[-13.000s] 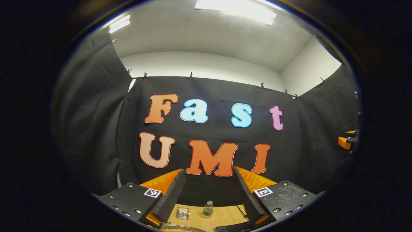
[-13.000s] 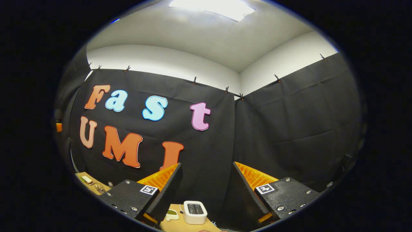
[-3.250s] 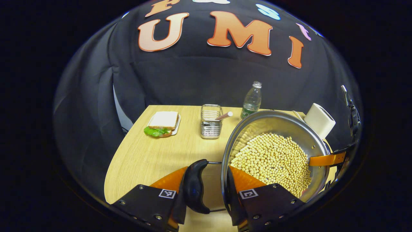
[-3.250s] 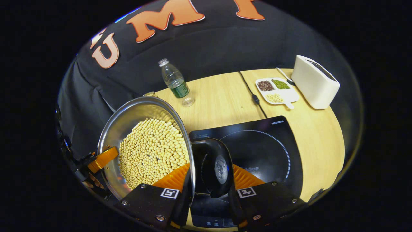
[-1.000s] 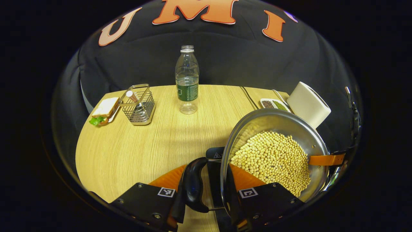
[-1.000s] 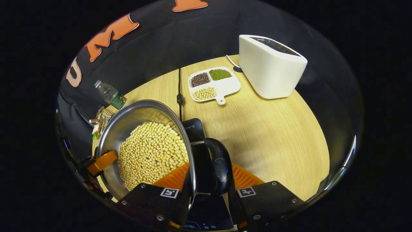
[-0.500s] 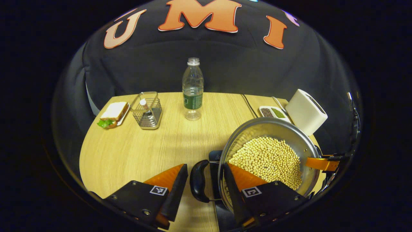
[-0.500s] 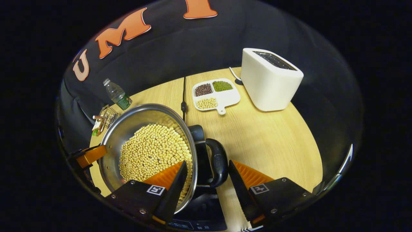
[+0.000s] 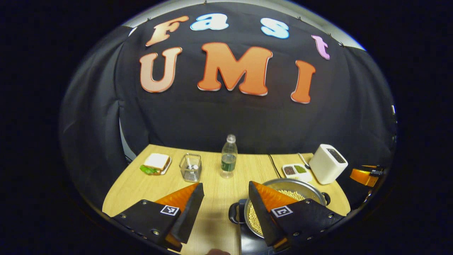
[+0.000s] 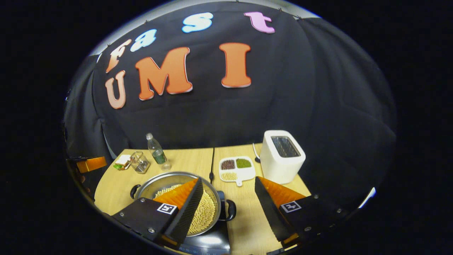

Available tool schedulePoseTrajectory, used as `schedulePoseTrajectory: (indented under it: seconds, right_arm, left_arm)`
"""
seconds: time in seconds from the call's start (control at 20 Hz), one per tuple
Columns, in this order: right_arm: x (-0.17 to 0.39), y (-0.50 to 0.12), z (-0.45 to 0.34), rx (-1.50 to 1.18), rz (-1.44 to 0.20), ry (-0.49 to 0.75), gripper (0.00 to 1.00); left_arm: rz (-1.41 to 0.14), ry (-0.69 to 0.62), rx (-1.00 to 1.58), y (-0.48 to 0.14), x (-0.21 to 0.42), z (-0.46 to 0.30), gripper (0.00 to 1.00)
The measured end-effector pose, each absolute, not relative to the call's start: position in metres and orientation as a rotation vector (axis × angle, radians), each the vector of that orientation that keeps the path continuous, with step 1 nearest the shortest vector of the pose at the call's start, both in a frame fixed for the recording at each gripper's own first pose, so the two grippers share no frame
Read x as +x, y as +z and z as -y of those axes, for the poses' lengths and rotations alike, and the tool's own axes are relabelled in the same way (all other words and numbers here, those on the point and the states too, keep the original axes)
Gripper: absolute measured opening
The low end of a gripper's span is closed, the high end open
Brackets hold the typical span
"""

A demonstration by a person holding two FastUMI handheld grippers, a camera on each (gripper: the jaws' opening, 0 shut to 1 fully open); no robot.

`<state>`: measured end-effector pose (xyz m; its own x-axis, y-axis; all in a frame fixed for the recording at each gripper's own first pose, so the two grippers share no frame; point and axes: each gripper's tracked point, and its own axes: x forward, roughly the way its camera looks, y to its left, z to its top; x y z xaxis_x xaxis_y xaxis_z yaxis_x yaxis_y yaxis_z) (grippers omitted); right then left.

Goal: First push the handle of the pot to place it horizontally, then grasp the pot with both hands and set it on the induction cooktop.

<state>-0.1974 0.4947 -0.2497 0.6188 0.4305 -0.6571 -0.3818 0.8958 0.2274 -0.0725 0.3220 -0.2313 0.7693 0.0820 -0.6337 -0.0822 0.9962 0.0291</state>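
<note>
Nearest, at 6 o'clock in the right gripper view, the pot point(image 10: 161, 184) is seen resting on the induction cooktop point(image 10: 208, 241), filled with pale soybeans point(image 10: 205, 212), its two black side handles lying level at 9 and 3 o'clock of the rim. The right gripper point(image 10: 228, 207) is held wide open above the pot, nothing between its fingers, nothing touched. In the left gripper view the left gripper point(image 9: 224, 209) is likewise spread wide and empty above the pot point(image 9: 297, 186); the other gripper is glimpsed at 3 o'clock.

Farther off, at 12 o'clock from the pot, a white divided dish point(image 10: 236, 168) is noted with dark, green and pale beans in separate compartments. A white toaster point(image 10: 283, 156) stands just beside it. Toward 10 o'clock a plastic bottle point(image 10: 156, 151), little liquid in it, a wire basket point(image 10: 139, 162) and a sandwich point(image 10: 122, 162) are set along the far edge.

All is carried on a light wooden table point(image 10: 244, 219), closed in by black cloth.
</note>
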Motion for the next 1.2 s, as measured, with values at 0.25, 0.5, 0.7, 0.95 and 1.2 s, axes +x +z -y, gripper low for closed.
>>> schedulePoseTrajectory:
  seconds: [0.25,0.5,0.7,0.95,1.2]
  right_arm:
    - [-0.172,-0.159,-0.490,0.061,-0.552,0.488,0.92]
    - [-0.157,-0.071,-0.486,0.089,-0.369,0.517,0.92]
    - [-0.152,-0.021,-0.491,0.097,-0.255,0.539,0.93]
    - [-0.141,0.033,-0.493,0.085,-0.137,0.537,0.94]
    - [-0.131,0.068,-0.478,0.073,-0.061,0.498,0.94]
  left_arm:
    - [-0.471,0.110,-0.064,-0.111,-0.059,-0.339,0.79]
    - [-0.220,0.152,-0.045,0.020,-0.064,-0.368,0.75]
    - [-0.064,0.179,-0.031,0.097,-0.080,-0.378,0.75]
    - [0.062,0.212,0.041,0.176,-0.100,-0.391,0.75]
    - [0.172,0.260,0.131,0.223,-0.124,-0.399,0.74]
